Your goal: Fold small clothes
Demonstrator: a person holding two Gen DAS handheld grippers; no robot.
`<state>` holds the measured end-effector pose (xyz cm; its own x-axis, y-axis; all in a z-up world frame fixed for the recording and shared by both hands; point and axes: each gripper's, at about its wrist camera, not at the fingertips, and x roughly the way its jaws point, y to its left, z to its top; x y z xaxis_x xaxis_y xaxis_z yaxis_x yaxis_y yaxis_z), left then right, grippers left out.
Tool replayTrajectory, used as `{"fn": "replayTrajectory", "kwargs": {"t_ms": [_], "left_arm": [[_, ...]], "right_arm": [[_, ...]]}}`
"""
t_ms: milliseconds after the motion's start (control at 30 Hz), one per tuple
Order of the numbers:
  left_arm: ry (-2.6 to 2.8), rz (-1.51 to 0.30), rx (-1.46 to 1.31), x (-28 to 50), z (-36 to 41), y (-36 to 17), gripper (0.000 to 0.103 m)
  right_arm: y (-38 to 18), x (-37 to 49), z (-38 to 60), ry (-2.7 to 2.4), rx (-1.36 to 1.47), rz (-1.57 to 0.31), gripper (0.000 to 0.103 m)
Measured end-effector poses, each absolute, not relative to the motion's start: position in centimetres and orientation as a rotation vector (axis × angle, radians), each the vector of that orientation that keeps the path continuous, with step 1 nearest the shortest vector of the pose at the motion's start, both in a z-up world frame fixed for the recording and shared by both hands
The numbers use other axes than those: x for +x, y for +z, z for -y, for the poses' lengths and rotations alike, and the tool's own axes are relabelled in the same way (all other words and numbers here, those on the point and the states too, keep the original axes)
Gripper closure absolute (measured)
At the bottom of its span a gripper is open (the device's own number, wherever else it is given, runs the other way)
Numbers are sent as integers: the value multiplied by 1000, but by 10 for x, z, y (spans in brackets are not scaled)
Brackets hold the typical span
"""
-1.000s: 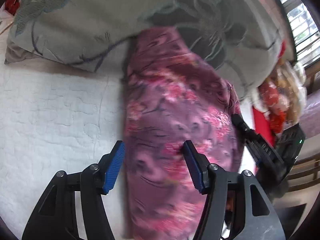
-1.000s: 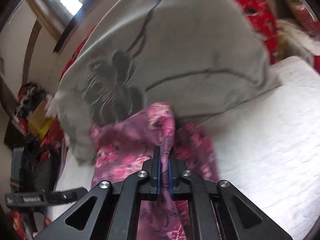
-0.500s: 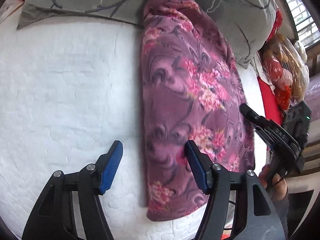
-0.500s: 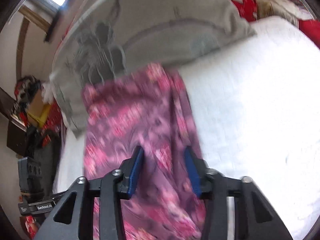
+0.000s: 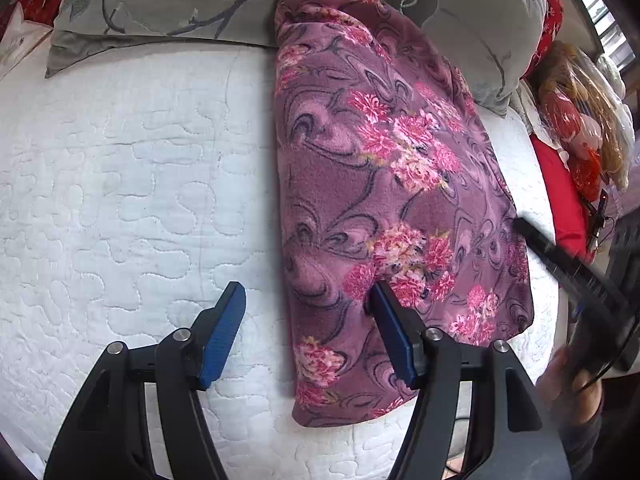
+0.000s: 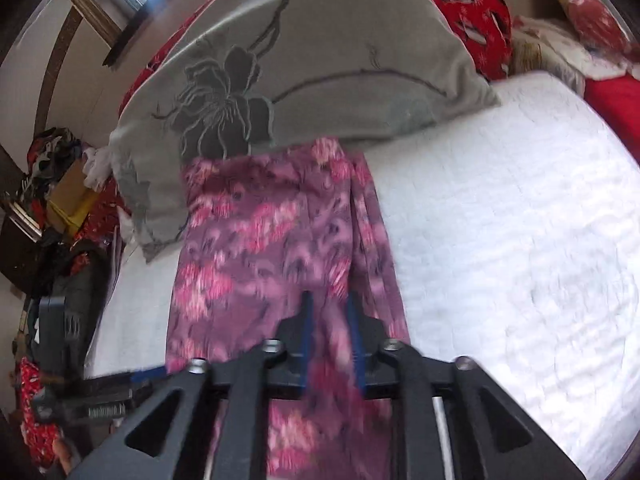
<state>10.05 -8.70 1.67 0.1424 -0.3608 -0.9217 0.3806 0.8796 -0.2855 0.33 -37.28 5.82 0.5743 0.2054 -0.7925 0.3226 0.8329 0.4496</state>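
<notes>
A purple fleece garment with pink flowers (image 5: 380,180) lies as a long folded strip on the white quilted bed (image 5: 120,180), its far end resting against a grey pillow. My left gripper (image 5: 306,288) hovers open over the garment's left edge near the hem, its right finger above the cloth and its left finger above the quilt. In the right wrist view my right gripper (image 6: 329,298) hangs over the same garment (image 6: 260,240). Its jaws are opening, and the cloth shows blurred in the narrow gap with no pad pressing on it. The right gripper (image 5: 560,264) also shows at the right of the left wrist view.
The grey flowered pillow (image 6: 320,60) blocks the far end of the bed. Red bedding (image 5: 560,184) and a wrapped doll (image 5: 576,120) lie to the right. Clutter and boxes (image 6: 60,200) stand on the floor beside the bed. Bare white quilt (image 6: 500,220) spreads out beside the garment.
My right gripper was shut on a raised fold of the garment and has let go. The garment now lies flat. Both grippers have drawn back toward its near hem.
</notes>
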Motion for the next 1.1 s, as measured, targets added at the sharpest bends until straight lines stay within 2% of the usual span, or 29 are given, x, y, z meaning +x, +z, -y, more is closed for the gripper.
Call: {"fn": "replayTrajectory", "kwargs": {"t_ms": [67, 100, 133, 267, 433, 467, 500, 600, 700, 800, 867, 967, 1033, 1067, 1100], "left_arm": [[-529, -1331, 19, 98, 92, 16, 39], [-526, -1333, 21, 96, 87, 17, 39], [-525, -1334, 23, 94, 85, 19, 39], [-524, -1323, 34, 87, 82, 24, 39], [-528, -1362, 89, 79, 84, 12, 39], [-548, -1356, 78, 78, 80, 18, 39], [-569, -1337, 54, 80, 77, 27, 39], [-581, -1266, -8, 101, 76, 56, 39], [-555, -1227, -16, 125, 89, 66, 39], [-510, -1246, 33, 147, 111, 48, 39], [-490, -1305, 92, 156, 125, 20, 38], [-577, -1308, 26, 163, 118, 19, 39], [-595, -1273, -1, 171, 111, 29, 39], [-586, -1260, -19, 178, 109, 32, 39], [-577, -1256, -40, 185, 106, 35, 39]], "right_arm": [[46, 1, 372, -84, 620, -1029, 75], [45, -2, 373, -70, 655, -1029, 79], [49, -6, 375, -35, 694, -1009, 93], [77, -23, 376, -43, 662, -889, 97], [34, -17, 382, -154, 605, -1076, 100], [38, -17, 384, -162, 610, -1065, 99], [48, -17, 386, -180, 618, -1043, 92], [77, -10, 394, -160, 655, -915, 92], [87, 18, 391, -115, 648, -877, 92], [69, 44, 379, -105, 612, -898, 92], [34, 62, 372, -112, 579, -1028, 92], [42, 66, 384, -102, 629, -1002, 91], [54, 78, 397, -105, 640, -966, 84], [60, 85, 403, -127, 627, -937, 77], [63, 94, 408, -143, 624, -924, 61]]}}
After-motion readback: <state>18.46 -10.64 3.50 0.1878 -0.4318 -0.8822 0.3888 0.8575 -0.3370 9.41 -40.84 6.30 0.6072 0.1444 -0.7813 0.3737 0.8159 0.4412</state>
